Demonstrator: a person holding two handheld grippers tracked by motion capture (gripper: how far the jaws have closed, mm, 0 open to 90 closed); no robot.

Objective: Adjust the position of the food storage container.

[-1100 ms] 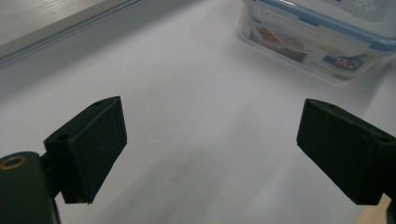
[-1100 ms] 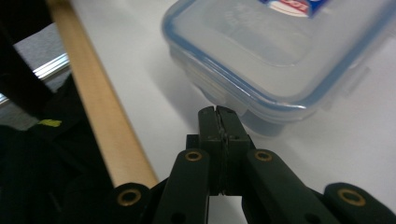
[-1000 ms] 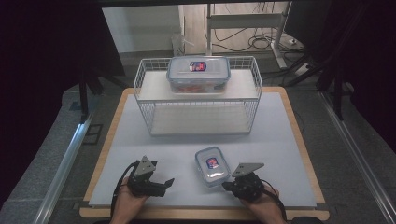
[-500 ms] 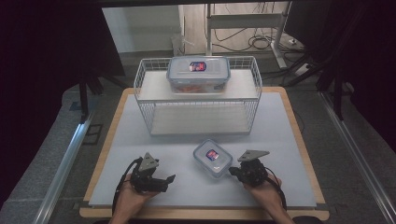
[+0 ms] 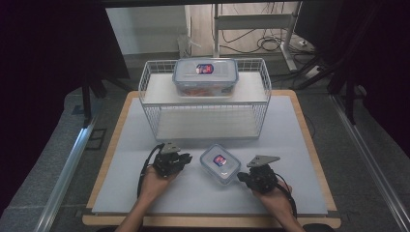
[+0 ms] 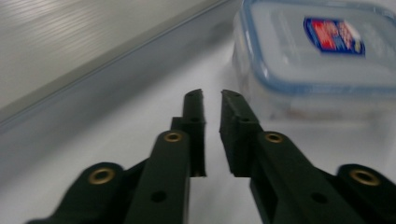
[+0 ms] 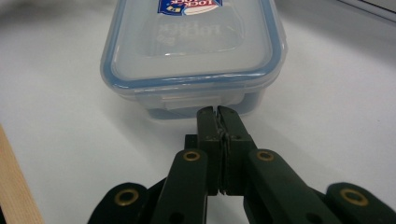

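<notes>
Dark curtains and a bare floor with cables ring the table (image 5: 309, 159) in the high view, where a pale mat lies inside a wooden rim. Take the small container (image 5: 220, 164) as your landmark: it sits on the mat, turned at an angle, well in front of the wire basket (image 5: 154, 96), which carries a large container (image 5: 205, 77) on its upper shelf. Your left gripper (image 5: 186, 158) rests just to the left of the small container, your right gripper (image 5: 240, 177) just to its right and nearer you.

In the left gripper view, the small container (image 6: 322, 60) lies ahead and right of the jaws. The jaws have just been closing and now stand almost together with a thin gap and nothing between them. The tips are near the box's side but apart from it. The mat is smooth and grey-white, with a pale strip running behind.

In the right gripper view, your jaws are pressed together on nothing, tips right at the small container (image 7: 191, 51), just under the flap of its lid clasp (image 7: 191, 102); I can't tell whether they touch it. The wooden rim (image 7: 11, 186) shows at the lower left.

The risk I'd judge from here: the box is light and the mat looks slick, so a push from one closed gripper may slide or spin it rather than work the clasp. Brace the far side with your left before levering, or the tips may slip off the flap.
</notes>
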